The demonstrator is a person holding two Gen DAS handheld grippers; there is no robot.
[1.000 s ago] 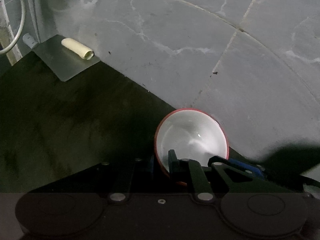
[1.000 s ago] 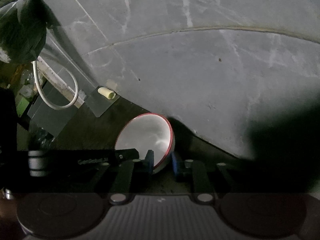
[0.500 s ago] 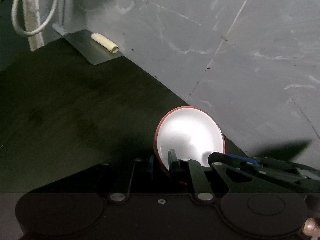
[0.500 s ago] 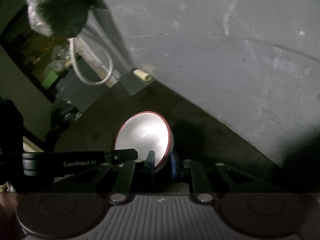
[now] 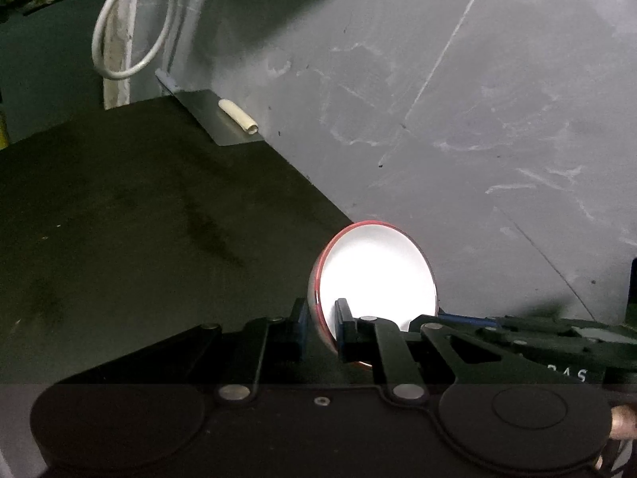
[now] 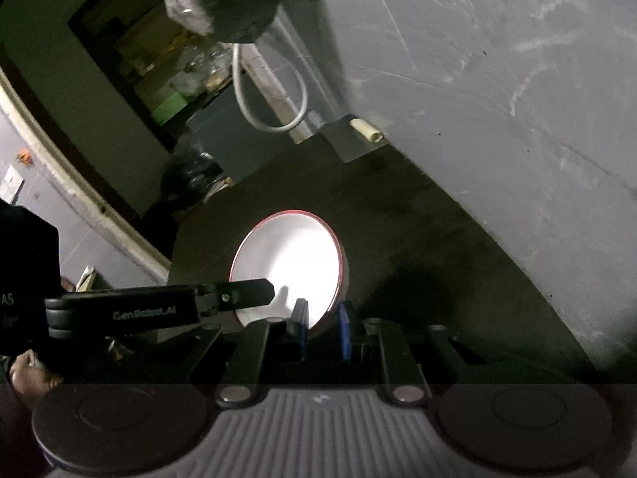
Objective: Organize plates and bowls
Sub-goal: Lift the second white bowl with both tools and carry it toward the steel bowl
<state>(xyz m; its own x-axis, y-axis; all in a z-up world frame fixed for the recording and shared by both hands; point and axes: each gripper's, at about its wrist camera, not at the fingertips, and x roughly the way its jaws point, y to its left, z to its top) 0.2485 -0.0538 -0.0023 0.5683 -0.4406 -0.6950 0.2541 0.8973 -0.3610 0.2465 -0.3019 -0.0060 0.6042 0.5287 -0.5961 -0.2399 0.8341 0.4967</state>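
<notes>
Bowl (image 5: 376,275), lower centre: rigid, glazed, likely slick and breakable; left claw (image 5: 318,324) and right claw (image 6: 322,324) each clamped on opposite rim edges, best purchase.

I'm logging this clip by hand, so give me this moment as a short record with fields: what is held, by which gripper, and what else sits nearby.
held item: red-rimmed white bowl
left gripper: shut on the bowl's rim
right gripper: shut on the same bowl's rim
bowl pose: tilted, its opening facing both cameras
surface below: dark countertop
background: grey wall
nearby: metal sheet with a cream roll on it; white cable loop
</notes>
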